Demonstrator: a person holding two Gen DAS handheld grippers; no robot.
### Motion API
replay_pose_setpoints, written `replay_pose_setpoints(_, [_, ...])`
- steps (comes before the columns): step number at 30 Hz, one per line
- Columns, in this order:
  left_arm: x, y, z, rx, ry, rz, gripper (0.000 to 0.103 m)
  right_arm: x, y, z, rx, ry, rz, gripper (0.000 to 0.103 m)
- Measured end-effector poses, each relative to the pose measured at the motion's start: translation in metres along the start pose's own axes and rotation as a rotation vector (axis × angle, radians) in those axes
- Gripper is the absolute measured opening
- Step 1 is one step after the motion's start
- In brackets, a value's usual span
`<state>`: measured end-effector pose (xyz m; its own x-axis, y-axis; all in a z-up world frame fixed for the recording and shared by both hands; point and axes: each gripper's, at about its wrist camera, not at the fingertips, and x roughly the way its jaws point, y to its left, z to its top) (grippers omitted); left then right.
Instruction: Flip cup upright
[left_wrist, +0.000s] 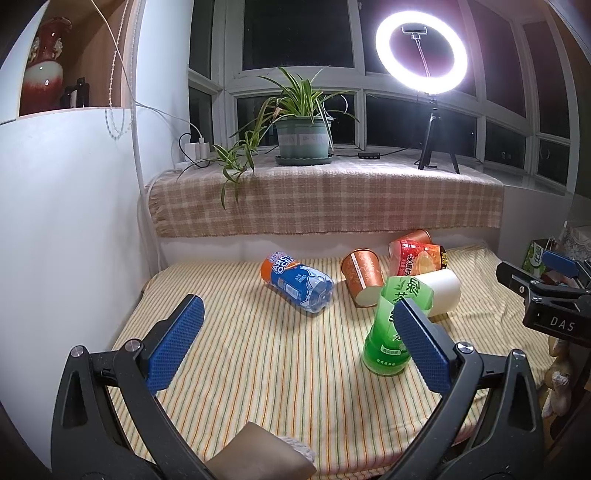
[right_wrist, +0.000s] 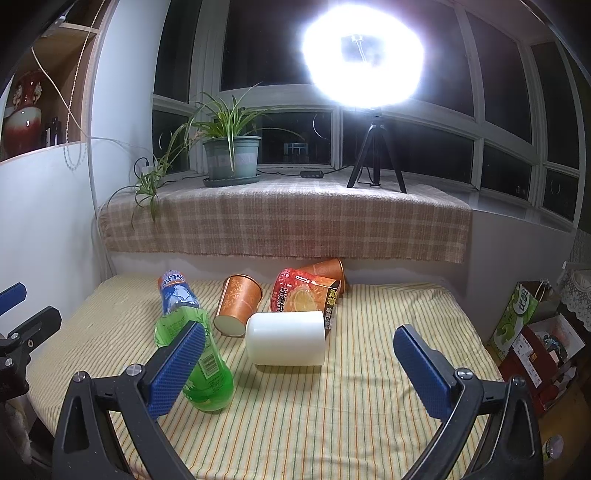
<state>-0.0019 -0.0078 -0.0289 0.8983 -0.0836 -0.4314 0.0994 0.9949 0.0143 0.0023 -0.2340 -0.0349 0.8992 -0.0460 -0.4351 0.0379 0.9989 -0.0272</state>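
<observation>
Left gripper (left_wrist: 299, 343): wide open, nothing between the blue pads (left_wrist: 173, 343), held low over the striped cloth (left_wrist: 258, 369). Right gripper (right_wrist: 299, 363): likewise spread wide and empty, seen in the left view only as a black clamp body at the right edge.

Just ahead of the right gripper, a white cup (right_wrist: 285, 339) lying on its side, well apart from both pads. Near the right gripper's left pad (right_wrist: 177, 369), partly hidden behind it, a green bottle (right_wrist: 207, 373) tipped over, bottom end toward the camera. Farther back, a blue-and-orange bottle (left_wrist: 297, 284) on its side. Between that and the white cup, an orange paper cup (right_wrist: 238, 302) on its side, base toward the camera. Behind the white cup, touching or nearly so, a red cup with a lemon picture (right_wrist: 304, 295), also down, and another orange cup (right_wrist: 327, 271) behind it against the wall.

Beyond, a checked cloth (left_wrist: 325, 199) over the window ledge, with a potted plant (left_wrist: 303, 136) and a lit ring light (left_wrist: 421, 55) on a tripod.
</observation>
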Motion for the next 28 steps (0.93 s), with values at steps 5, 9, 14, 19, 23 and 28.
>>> replay_pose_setpoints(5, [0.0003,0.0011,0.0001,-0.002,0.0,0.003,0.103,0.0007,0.0001,-0.0003,-0.002,-0.001,0.0,0.103])
replay_pose_setpoints(9, [0.0012,0.0033,0.0008,-0.002,0.0,0.003,0.103,0.002,0.0002,-0.0013,-0.001,0.004,0.003,0.103])
replay_pose_setpoints(14, [0.0013,0.0032,0.0008,-0.002,-0.001,0.004,0.103,0.0027,-0.0001,-0.0014,0.0,0.002,0.001,0.103])
replay_pose_setpoints(19, [0.0019,0.0054,0.0009,-0.002,0.0,0.004,0.103,0.0045,-0.0004,-0.0023,0.0,0.004,0.001,0.103])
replay_pose_setpoints(23, [0.0017,0.005,0.0012,-0.002,-0.001,0.004,0.103,0.0045,-0.0003,-0.0023,0.001,0.003,0.001,0.103])
replay_pose_setpoints(28, [0.0031,0.0102,0.0001,0.001,-0.011,0.034,0.103,0.0075,-0.0011,-0.0041,0.002,0.011,0.003,0.103])
